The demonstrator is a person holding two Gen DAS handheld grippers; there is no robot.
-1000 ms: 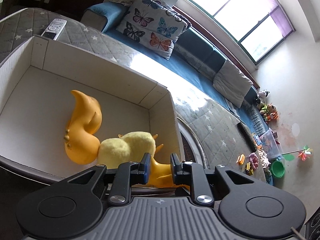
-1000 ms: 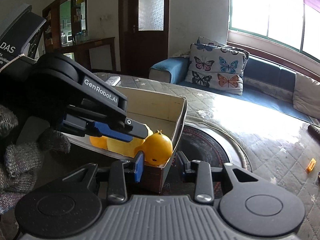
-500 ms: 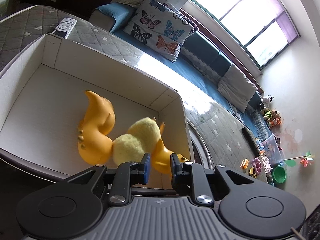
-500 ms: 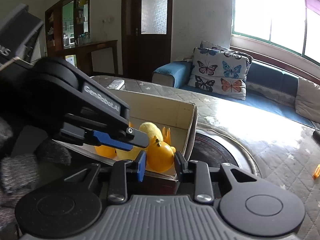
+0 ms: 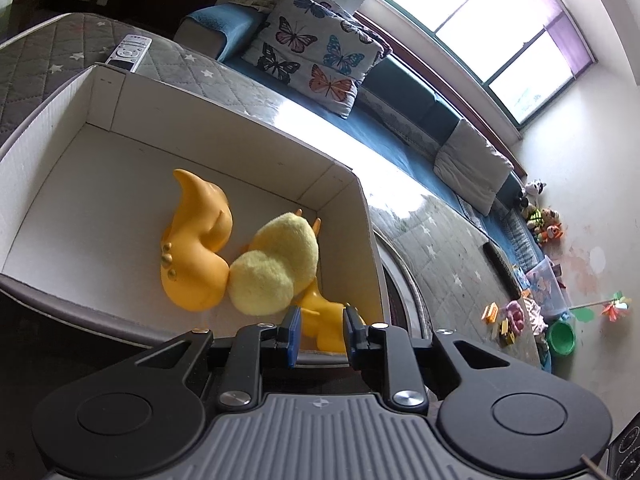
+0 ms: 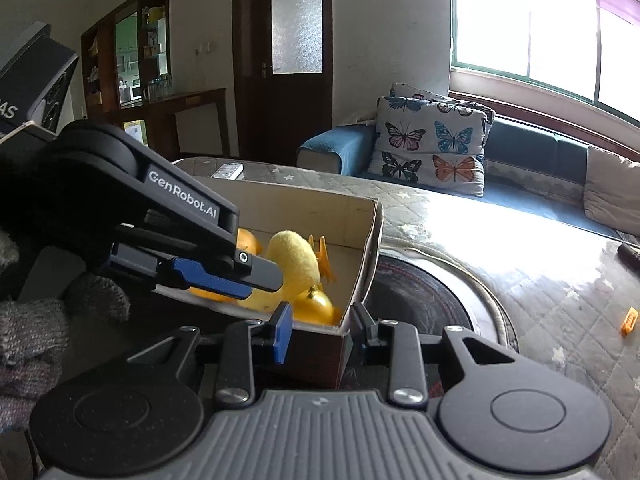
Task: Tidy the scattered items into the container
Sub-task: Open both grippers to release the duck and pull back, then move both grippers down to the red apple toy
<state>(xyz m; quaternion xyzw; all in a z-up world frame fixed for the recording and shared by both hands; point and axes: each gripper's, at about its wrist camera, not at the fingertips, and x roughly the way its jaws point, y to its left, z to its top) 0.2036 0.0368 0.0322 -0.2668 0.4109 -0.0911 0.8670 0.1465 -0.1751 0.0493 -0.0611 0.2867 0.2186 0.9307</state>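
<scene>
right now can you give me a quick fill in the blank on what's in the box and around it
1. The fluffy yellow plush lies inside the cardboard ____.
2. The cushion on the sofa is printed with ____.
3. The remote control lies ____ the box, on the quilted cover.
4. The hard toy beside the plush is coloured ____.

Missing words: box; butterflies; outside; orange

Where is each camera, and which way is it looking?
Left wrist: sits on the left gripper, looking down into the cardboard box; its own fingers show.
Right wrist: sits on the right gripper, looking across the box corner toward the door; the left gripper and a gloved hand show.
Both share the box, yellow plush toy and butterfly pillow.
</scene>
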